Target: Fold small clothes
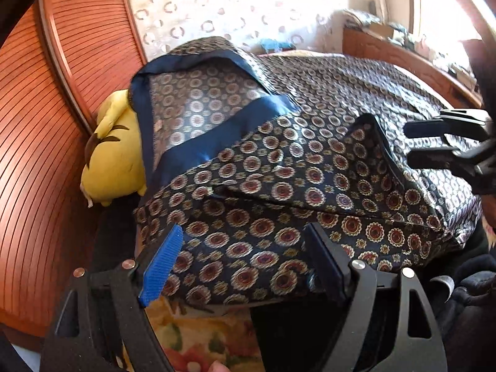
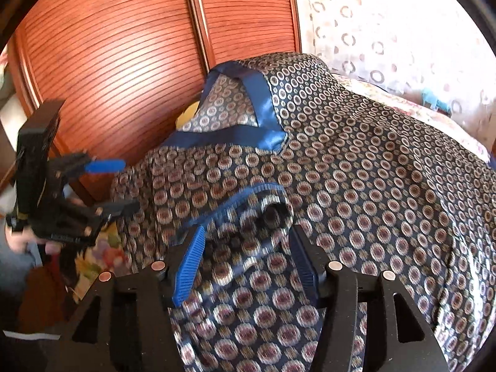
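Glossy satin patterned garment point(image 1: 279, 161), ribbed reddish wooden doors point(image 2: 124, 46), soft yellow plush toy point(image 1: 114, 155), matt black plastic tools.

Garment point(image 1: 279, 186) navy, red-and-gold medallion print, blue satin trim. Plush toy point(image 1: 114, 152) yellow. Wardrobe doors point(image 2: 124, 46) reddish-brown, slatted. Curtain point(image 2: 387, 24) white, ring-patterned.
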